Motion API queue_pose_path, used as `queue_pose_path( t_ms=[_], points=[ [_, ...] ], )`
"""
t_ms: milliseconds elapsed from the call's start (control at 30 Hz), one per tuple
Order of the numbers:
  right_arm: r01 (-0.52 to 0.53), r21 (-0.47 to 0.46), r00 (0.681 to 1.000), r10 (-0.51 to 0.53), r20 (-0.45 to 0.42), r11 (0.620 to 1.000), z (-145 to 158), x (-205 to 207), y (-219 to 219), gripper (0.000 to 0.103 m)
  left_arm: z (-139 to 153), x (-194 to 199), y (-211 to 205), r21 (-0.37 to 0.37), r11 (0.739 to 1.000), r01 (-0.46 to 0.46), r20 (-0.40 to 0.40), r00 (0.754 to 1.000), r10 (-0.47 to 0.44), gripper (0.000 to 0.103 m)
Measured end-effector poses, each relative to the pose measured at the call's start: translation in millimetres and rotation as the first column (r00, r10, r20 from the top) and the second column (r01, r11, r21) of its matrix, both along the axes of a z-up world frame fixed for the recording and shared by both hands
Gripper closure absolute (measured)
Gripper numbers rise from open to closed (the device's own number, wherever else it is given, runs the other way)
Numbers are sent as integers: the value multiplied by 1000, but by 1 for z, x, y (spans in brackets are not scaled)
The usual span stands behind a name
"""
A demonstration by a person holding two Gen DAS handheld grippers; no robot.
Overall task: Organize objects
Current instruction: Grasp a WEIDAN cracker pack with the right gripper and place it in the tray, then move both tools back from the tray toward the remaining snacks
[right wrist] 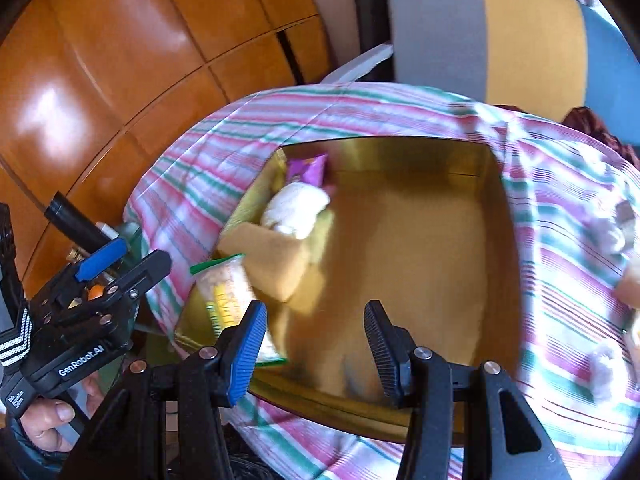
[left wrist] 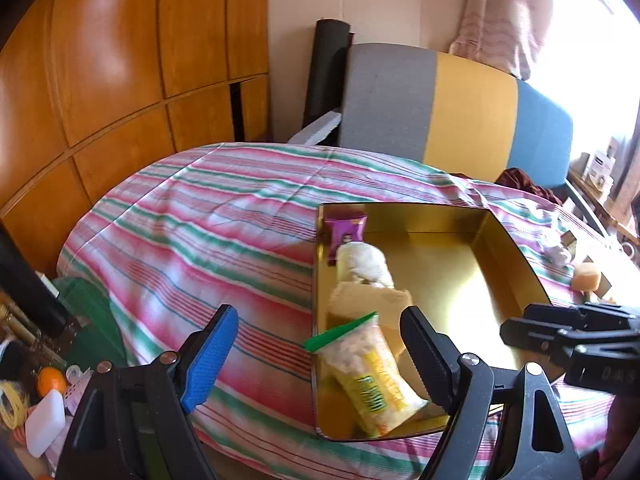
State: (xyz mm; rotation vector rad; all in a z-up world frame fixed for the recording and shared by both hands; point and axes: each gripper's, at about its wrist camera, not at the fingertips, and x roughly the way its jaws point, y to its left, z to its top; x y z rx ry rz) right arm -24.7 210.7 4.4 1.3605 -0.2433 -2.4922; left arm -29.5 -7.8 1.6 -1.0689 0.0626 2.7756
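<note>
A gold tin box (left wrist: 492, 240) (right wrist: 452, 240) lies open on the striped bedspread. Along its left side lie a purple packet (left wrist: 346, 230) (right wrist: 306, 170), a white roll (left wrist: 366, 262) (right wrist: 296, 210), a tan sponge (left wrist: 372, 300) (right wrist: 272, 260) and a yellow snack bag with a green top (left wrist: 370, 376) (right wrist: 224, 292). My left gripper (left wrist: 320, 356) is open and empty, hovering over the box's near left edge and the snack bag. My right gripper (right wrist: 316, 352) is open and empty above the box's near edge; it shows in the left wrist view (left wrist: 568, 336).
More loose items lie on the bedspread right of the box: an orange-tan block (left wrist: 586, 278) (right wrist: 630, 284) and white wads (left wrist: 558, 254) (right wrist: 604, 364). A striped cushion (left wrist: 452, 108) stands behind the bed. Wooden wardrobe (left wrist: 100, 60) at left. Clutter sits on the floor at lower left (left wrist: 44, 400).
</note>
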Motion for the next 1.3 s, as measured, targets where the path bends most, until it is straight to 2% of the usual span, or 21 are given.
queue_pose_path(
  t_ms=[367,533,633,733,800,933,1033,1067,1167,1300],
  points=[
    [196,71,980,-195,-34,978,10,16,101,51,8,0,46,-45,994,103,-11,995,-104,19],
    [311,123,950,-306,-57,942,17,26,159,51,11,-2,72,-60,986,158,-15,987,-159,19],
    [386,158,922,-379,-76,909,20,32,197,51,11,-2,89,-64,978,197,-11,980,-198,19],
    [479,175,878,-465,-117,860,21,40,237,51,9,-4,107,-70,968,241,3,970,-241,19],
    [553,181,833,-534,-143,813,19,46,265,51,8,-5,119,-66,963,263,20,965,-262,19],
    [683,165,731,-660,-176,712,7,60,316,51,9,-9,145,-68,948,309,48,951,-307,19],
    [764,75,644,-750,-151,641,-8,78,349,51,10,-11,166,-90,934,347,53,938,-343,19],
    [785,60,619,-776,-118,617,-14,81,358,51,11,-11,173,-95,929,357,56,934,-353,19],
    [819,-11,572,-818,-59,573,-19,90,377,51,12,-15,198,-103,913,394,64,919,-389,19],
    [827,-54,558,-829,-28,559,-19,97,384,51,14,-18,235,-94,888,450,75,893,-444,19]
  ],
)
